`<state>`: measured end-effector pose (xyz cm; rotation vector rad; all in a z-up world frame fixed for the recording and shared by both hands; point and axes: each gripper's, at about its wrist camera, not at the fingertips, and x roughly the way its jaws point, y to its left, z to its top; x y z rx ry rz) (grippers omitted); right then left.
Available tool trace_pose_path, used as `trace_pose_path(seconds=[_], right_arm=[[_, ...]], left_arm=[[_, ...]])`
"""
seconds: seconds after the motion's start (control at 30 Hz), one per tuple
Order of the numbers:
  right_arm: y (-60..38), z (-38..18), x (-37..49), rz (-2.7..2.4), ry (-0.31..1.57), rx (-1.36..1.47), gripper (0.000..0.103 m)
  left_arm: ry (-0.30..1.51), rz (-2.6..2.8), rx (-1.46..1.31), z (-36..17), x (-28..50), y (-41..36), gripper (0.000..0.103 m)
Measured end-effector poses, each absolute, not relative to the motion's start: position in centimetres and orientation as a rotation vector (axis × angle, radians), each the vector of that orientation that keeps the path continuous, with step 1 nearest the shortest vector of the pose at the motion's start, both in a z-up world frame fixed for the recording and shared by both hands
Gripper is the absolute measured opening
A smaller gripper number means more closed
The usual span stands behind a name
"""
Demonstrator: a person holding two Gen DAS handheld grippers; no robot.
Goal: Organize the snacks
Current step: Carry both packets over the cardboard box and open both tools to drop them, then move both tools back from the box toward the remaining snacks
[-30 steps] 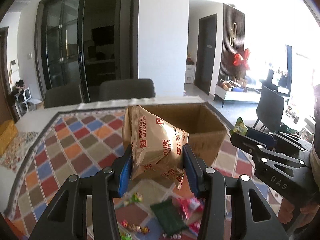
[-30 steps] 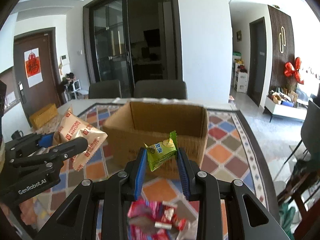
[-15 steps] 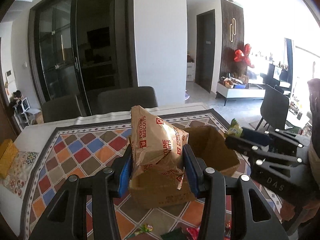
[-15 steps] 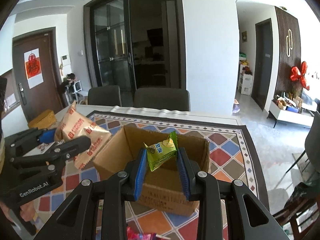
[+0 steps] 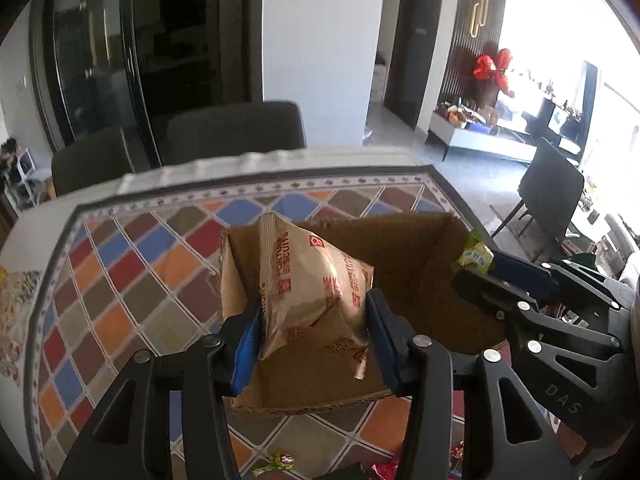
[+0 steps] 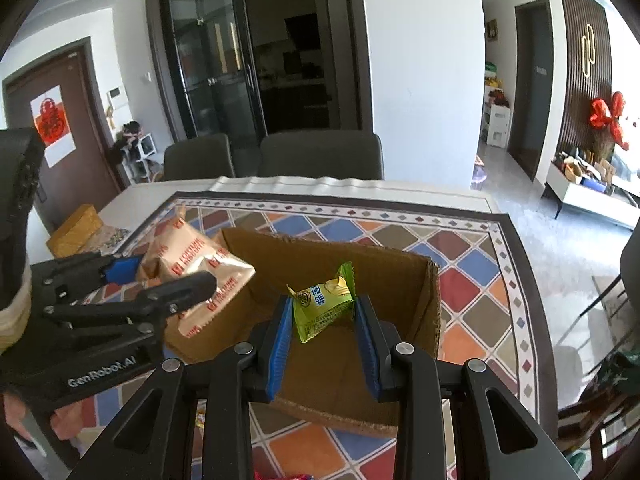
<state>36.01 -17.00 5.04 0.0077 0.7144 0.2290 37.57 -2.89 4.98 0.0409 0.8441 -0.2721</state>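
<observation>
My left gripper point(image 5: 314, 332) is shut on a tan Fortune Biscuits bag point(image 5: 308, 284) and holds it over the open cardboard box point(image 5: 404, 240). My right gripper point(image 6: 323, 332) is shut on a small green snack packet point(image 6: 324, 304) and holds it above the same box point(image 6: 384, 264). In the left wrist view the right gripper point(image 5: 492, 272) sits at the box's right side with the green packet point(image 5: 474, 254). In the right wrist view the left gripper point(image 6: 160, 280) reaches in from the left with the biscuit bag point(image 6: 196, 260).
The box stands on a table with a multicoloured diamond-patterned cloth point(image 5: 132, 264). Loose wrapped sweets point(image 5: 280, 460) lie on the cloth in front of the box. Dark chairs point(image 6: 320, 156) stand at the far edge. A yellow box point(image 6: 76, 228) sits at the left.
Both grippers have risen and moved forward with their snacks, from in front of the box to above its opening. The loose sweets have slid toward the bottom of the views.
</observation>
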Motion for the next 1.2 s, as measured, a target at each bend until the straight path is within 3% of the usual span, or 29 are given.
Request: trace_pose_path(seconds=[0.07, 0.13, 0.17, 0.5, 0.6, 0.7, 1.2], right_arm=[[-17.0, 4.7, 36.4, 0.215, 0.725, 0.011, 0.041], [-17.1, 4.5, 36.4, 0.197, 0.730, 0.012, 0.054], [-17.1, 4.4, 36.3, 0.193, 0.727, 0.011, 0.055], [-16.7, 5.2, 32.9, 0.219, 0.695, 0.002, 0.056], [-16.4, 5.5, 31.1, 0.226, 0.667, -0.003, 0.064], [-16.0, 5.8, 29.3, 0.232, 0.635, -0.012, 0.065], [-12.4, 5.2, 21.3, 0.287, 0.553, -0.045, 0.069]], left_arm=[[0.846, -0.263, 0.047, 4.9, 37.5, -2.8, 0.062], [0.833, -0.246, 0.061, 5.0, 37.0, -2.4, 0.065], [0.822, -0.237, 0.067, 5.1, 36.6, -2.3, 0.065], [0.691, -0.194, 0.132, 7.4, 31.2, -1.1, 0.073], [0.635, -0.178, 0.150, 8.1, 29.0, -0.5, 0.075], [0.590, -0.163, 0.170, 8.4, 26.7, 0.2, 0.077], [0.547, -0.145, 0.176, 7.2, 18.4, 3.8, 0.082]])
